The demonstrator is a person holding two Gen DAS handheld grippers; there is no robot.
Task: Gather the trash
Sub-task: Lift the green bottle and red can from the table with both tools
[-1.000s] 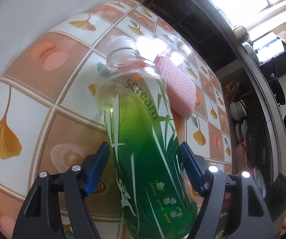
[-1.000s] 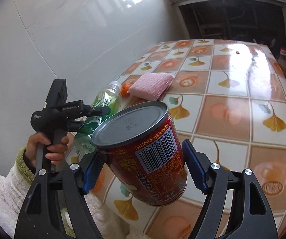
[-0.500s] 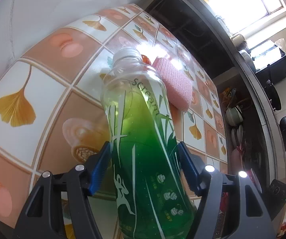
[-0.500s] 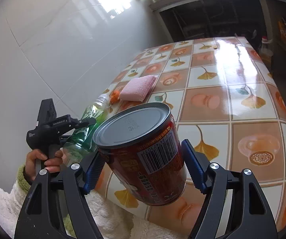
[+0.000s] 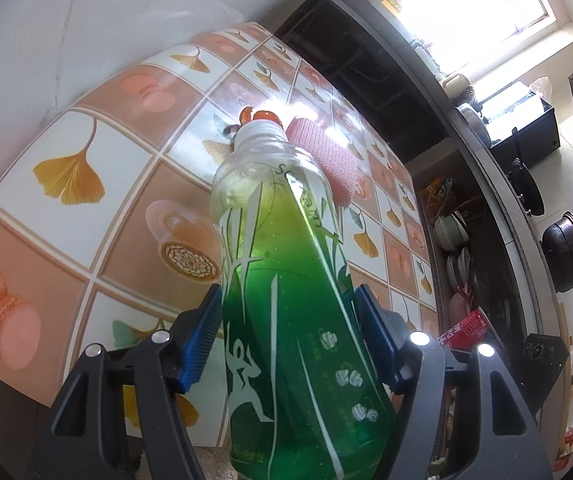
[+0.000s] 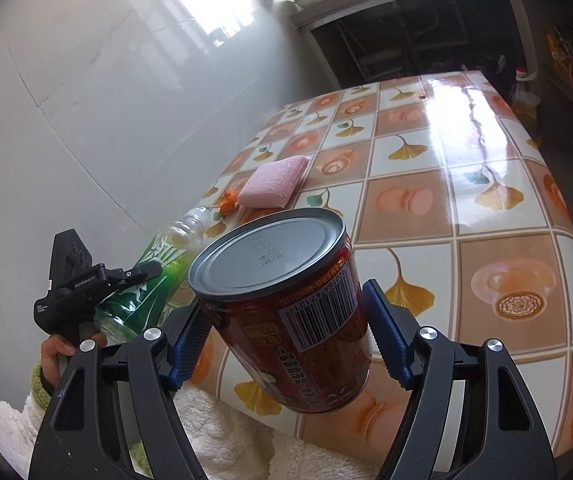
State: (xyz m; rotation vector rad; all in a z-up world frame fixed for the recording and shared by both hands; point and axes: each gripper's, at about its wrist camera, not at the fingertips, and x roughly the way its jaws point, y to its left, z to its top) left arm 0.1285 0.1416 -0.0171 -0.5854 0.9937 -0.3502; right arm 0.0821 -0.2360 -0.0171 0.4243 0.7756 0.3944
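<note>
- Left wrist view: against the second before, the green bottle (image 5: pixel 286 300) sits higher above the tablecloth (image 5: pixel 66 216), and its white neck, washed out by glare then, now shows clearly, with the table's near edge come into view.
- The left gripper (image 5: pixel 288 332) clamps the bottle at its lower body, both blue pads (image 5: pixel 202 336) pressed to its sides; the neck points away, toward the pink sponge (image 5: pixel 326 156) and an orange scrap (image 5: pixel 264 115) on the table.
- The bottle's base runs off the bottom edge.
- Right wrist view: the table looks further off than before, and the red can (image 6: pixel 298 320) has rolled slightly.
- The right gripper (image 6: pixel 288 340) holds the can between its pads, the grey end facing up and forward.
- The can's far end is hidden; a sleeve (image 6: pixel 14 420) covers the left arm.
</note>
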